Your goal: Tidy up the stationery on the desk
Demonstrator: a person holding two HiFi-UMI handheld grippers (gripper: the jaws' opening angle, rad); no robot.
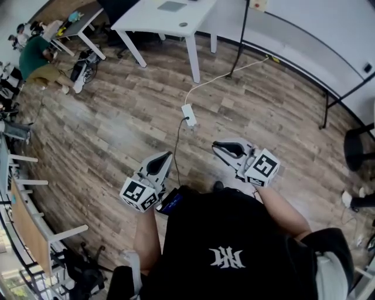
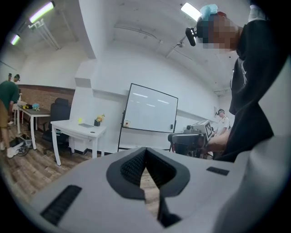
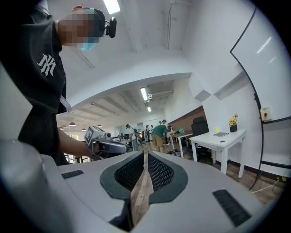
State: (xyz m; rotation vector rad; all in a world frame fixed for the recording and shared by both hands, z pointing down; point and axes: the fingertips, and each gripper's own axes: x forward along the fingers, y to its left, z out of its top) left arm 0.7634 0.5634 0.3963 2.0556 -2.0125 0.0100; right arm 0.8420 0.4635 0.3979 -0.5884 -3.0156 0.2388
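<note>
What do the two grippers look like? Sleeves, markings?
The left gripper and right gripper match: pale grey shells, black ribbed pads, each with a white cube of black square markers. The person wears a black short-sleeved shirt with a white logo.

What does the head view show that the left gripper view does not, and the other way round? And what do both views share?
Only the head view: the power strip lying on the wood floor, with a white cable running to it. Only the left gripper view: a ceiling light and the small plant on the desk. Both: the white desk, the right gripper held in the air, and the left gripper, its jaws together with nothing between them.
</note>
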